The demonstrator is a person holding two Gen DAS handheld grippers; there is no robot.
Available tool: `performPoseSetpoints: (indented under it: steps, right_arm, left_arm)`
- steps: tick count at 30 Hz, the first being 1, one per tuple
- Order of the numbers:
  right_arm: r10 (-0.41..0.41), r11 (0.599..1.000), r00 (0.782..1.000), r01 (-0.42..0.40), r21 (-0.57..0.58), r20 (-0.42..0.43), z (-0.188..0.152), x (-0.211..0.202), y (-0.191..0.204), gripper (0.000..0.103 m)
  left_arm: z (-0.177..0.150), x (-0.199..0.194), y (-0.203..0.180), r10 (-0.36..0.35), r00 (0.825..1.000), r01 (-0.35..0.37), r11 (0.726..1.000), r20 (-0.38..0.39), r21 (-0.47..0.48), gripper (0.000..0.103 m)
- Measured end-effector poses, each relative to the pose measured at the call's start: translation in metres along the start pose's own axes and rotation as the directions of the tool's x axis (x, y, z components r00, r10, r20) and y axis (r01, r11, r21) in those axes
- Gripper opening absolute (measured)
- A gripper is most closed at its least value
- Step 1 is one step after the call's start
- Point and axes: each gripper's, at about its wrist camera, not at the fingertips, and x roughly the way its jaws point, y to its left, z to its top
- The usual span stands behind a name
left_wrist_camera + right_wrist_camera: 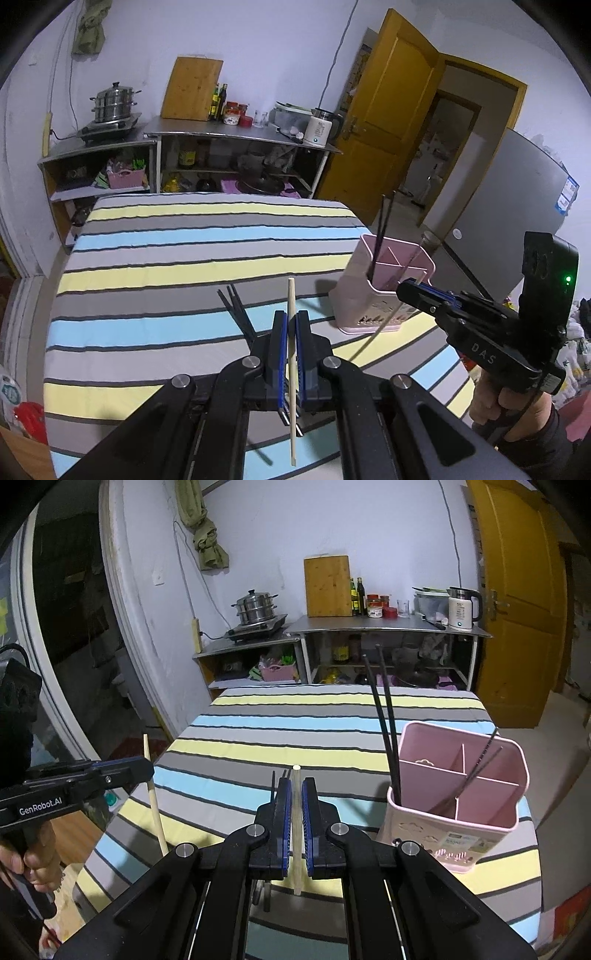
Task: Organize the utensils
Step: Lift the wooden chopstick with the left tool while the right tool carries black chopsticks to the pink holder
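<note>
Left tool (pixel 291 325): held above the near part of the bench (pixel 184 236), pointing forward and tilted downward. Its jaws are clenched on a pale wooden chopstick (pixel 292 369), which runs lengthwise between the blue pads and sticks out past both ends of them. In the right wrist view the same tool (pixel 142 770) sits off the bench's left edge, with the chopstick (pixel 155 805) standing nearly upright through it and a hand (pixel 33 860) around the grip.

Right tool (pixel 296 797): held over the near part of the bench, also tilted downward, jaws clenched on a second pale chopstick (pixel 296 830). In the left wrist view this tool (pixel 415 290) hovers just beside the near side of the holder, its chopstick slanting down in front of it.

Pink utensil holder (pixel 458 834): stands upright near the bench's right edge, divided into compartments. Two black chopsticks (pixel 388 716) lean in the left compartment; two more rest slanted in another section.

Two further black chopsticks (pixel 236 310) lie on the striped cloth just beyond the left tool.
</note>
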Motion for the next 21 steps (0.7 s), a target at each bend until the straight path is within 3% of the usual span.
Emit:
performPoseSetpoints:
  steps: [12,21]
  right_arm:
    - [-0.016,1.0,1.0,0.016,0.018,0.018,-0.002,-0.015,-0.012,0.006]
    - [-0.05,0.998,0.997,0.047,0.049,0.051,-0.001,-0.037,-0.03,0.006]
  left_arm:
    - [0.006,0.004,-0.016,-0.047,0.999,0.048,0.999,-0.01,0.019,0.004]
    - [0.026,0.014,-0.051,-0.093,0.996,0.093,0.994,0.006,0.065,0.004]
